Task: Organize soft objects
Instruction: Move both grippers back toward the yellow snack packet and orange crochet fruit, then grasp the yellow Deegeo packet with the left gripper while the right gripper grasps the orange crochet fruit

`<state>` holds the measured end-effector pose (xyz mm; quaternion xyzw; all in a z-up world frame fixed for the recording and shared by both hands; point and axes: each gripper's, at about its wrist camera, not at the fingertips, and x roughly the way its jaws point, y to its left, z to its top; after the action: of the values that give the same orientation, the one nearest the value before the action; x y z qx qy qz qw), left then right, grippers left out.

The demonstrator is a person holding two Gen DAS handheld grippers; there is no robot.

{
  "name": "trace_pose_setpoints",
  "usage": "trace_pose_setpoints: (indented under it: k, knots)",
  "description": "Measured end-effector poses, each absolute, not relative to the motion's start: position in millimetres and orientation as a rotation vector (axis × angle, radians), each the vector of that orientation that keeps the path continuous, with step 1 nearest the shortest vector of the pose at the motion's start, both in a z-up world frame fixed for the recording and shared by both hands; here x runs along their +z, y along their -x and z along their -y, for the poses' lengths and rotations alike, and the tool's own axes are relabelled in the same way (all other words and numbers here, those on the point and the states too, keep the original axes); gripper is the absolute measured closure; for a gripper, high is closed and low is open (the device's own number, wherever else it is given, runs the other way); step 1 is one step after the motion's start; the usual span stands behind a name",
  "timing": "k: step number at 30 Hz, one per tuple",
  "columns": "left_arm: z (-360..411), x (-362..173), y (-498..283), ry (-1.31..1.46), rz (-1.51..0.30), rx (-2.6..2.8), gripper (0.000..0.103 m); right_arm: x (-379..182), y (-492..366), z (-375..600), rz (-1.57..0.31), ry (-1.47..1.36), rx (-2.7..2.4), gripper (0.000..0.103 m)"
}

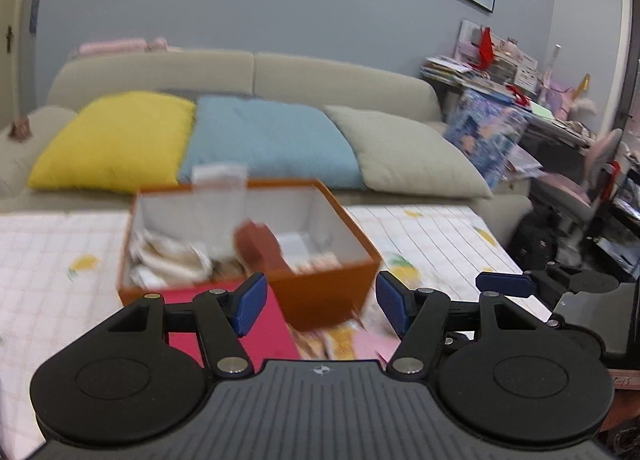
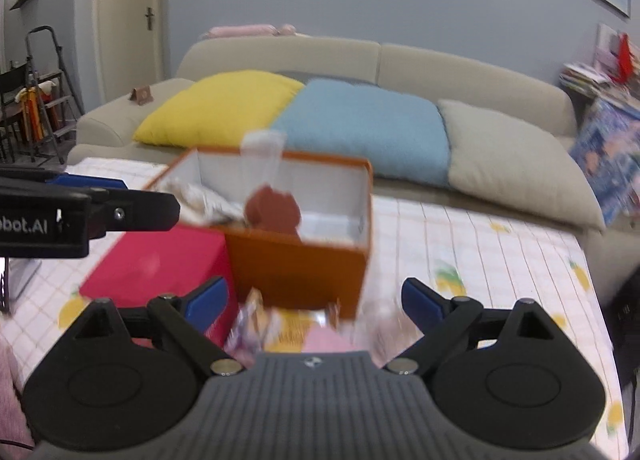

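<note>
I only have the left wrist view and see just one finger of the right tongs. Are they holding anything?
Observer: No. The right tongs are open and grip nothing.
Operator: My own tongs cover most of the red box. How does it lie?
Observer: The red box lies flat on the table, close beside the orange box, on its left in the right wrist view.
Operator: Anything standing left of the sofa?
Observer: Yes, a stepladder, to the left of the door.
</note>
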<state>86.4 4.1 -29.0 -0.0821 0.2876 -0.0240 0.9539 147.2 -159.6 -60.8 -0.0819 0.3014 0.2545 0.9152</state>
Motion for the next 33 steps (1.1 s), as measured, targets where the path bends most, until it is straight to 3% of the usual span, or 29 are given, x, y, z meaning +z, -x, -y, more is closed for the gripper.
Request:
trace_pose_setpoints:
  k: [12, 23, 30, 33]
  knots:
    - [42.2, -84.8, -83.9, 0.100, -0.817, -0.152, 0.030, -113.3, -131.3, 209.6, -0.799, 0.152, 0.352, 0.012]
    - [74.3, -108.4, -125.5, -0.195, -0.864, -0.200, 0.031, -149.6, -164.2, 215.2, -0.815, 0.172, 0.327, 0.021]
    - [87.2, -123.3, -159.8, -0.395, -0.898, -0.188, 0.031, -173.5, -194.9, 223.6, -0.862, 0.127, 0.314, 0.044]
    - [94.4, -134.4, -175.0, -0.565, -0.964, -0.213, 0.031, -180.5, -201.0, 228.2, -0.901, 0.089, 0.311, 0.046]
